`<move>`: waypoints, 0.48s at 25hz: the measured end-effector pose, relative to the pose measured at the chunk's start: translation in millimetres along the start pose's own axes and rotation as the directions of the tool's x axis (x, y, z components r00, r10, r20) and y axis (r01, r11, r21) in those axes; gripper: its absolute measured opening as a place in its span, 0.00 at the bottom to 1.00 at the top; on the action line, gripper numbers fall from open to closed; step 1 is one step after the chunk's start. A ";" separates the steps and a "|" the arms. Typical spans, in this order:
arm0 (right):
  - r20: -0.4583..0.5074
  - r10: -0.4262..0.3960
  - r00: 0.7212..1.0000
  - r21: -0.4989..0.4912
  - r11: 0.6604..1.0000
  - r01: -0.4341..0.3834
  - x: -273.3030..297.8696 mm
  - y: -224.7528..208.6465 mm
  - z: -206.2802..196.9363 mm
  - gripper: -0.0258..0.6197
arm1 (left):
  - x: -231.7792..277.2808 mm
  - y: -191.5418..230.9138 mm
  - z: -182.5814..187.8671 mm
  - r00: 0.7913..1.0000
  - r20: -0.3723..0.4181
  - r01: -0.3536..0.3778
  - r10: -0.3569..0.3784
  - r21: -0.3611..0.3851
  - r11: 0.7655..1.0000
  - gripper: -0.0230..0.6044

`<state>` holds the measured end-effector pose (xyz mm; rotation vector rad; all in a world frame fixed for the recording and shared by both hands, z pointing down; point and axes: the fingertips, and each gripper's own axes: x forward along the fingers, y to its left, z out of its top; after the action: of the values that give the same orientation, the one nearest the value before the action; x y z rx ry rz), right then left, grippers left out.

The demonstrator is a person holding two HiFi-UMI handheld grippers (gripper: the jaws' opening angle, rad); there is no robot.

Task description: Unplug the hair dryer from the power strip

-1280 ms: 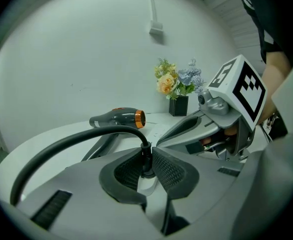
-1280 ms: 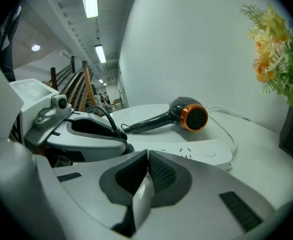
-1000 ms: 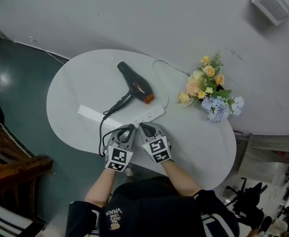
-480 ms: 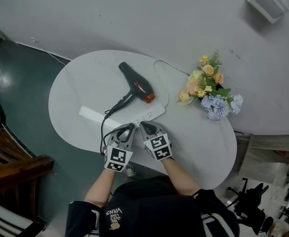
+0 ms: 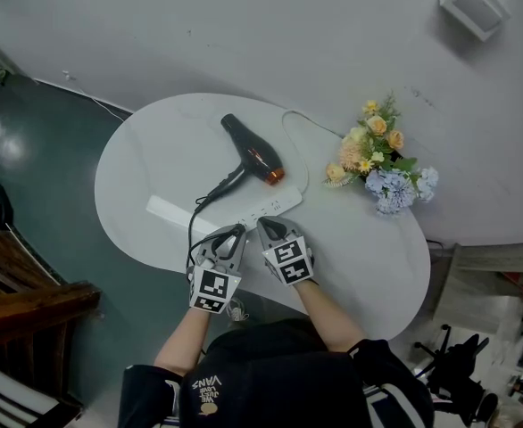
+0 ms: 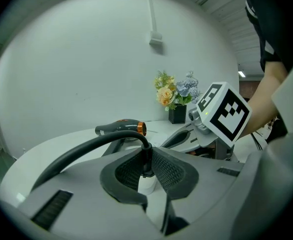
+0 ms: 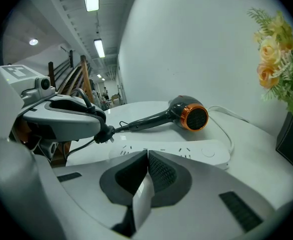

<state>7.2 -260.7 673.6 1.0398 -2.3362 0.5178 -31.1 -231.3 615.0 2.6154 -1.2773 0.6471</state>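
Observation:
The black hair dryer [image 5: 253,154] with an orange nozzle ring lies on the white oval table [image 5: 154,141]. Its black cord [image 5: 190,239] loops off the near edge and back up to my left gripper [image 5: 235,232]. That gripper is shut on the cord's black plug [image 6: 146,159], right where the cord enters it. In the right gripper view the plug [image 7: 102,132] hangs just above the white power strip [image 7: 171,151] with its prongs bare. My right gripper [image 5: 266,226] is shut with nothing in it. Its tips sit at the strip's [image 5: 275,205] near edge.
A bunch of yellow and blue flowers [image 5: 382,159] stands at the table's right. The strip's white cable [image 5: 297,119] curves toward the wall behind the dryer. A flat white bar [image 5: 168,210] lies left of the strip. A wooden chair [image 5: 20,283] stands at far left.
My left gripper has risen a little with the plug in it, and the plug stands clear of the strip. The right gripper has stayed where it was.

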 end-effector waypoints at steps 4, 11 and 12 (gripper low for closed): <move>0.014 0.021 1.000 0.016 1.000 -0.021 -2.0 0.2 0.5 0.11 | -11.1 0.1 3.3 1.000 0.017 -0.012 0.012 -0.010 1.000 0.14; 0.112 -0.024 0.993 0.019 1.000 0.022 -29.4 6.6 17.8 0.11 | -31.6 2.8 7.3 0.998 0.050 -0.027 0.028 -0.018 0.999 0.14; 0.124 -0.028 0.992 0.028 0.999 0.025 -34.3 8.3 19.7 0.11 | -34.9 2.7 8.1 0.998 0.054 -0.028 0.029 -0.017 0.999 0.14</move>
<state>14.2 -246.7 636.4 1.1440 -2.4256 0.4873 -49.6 -210.7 592.1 2.6235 -1.3313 0.5712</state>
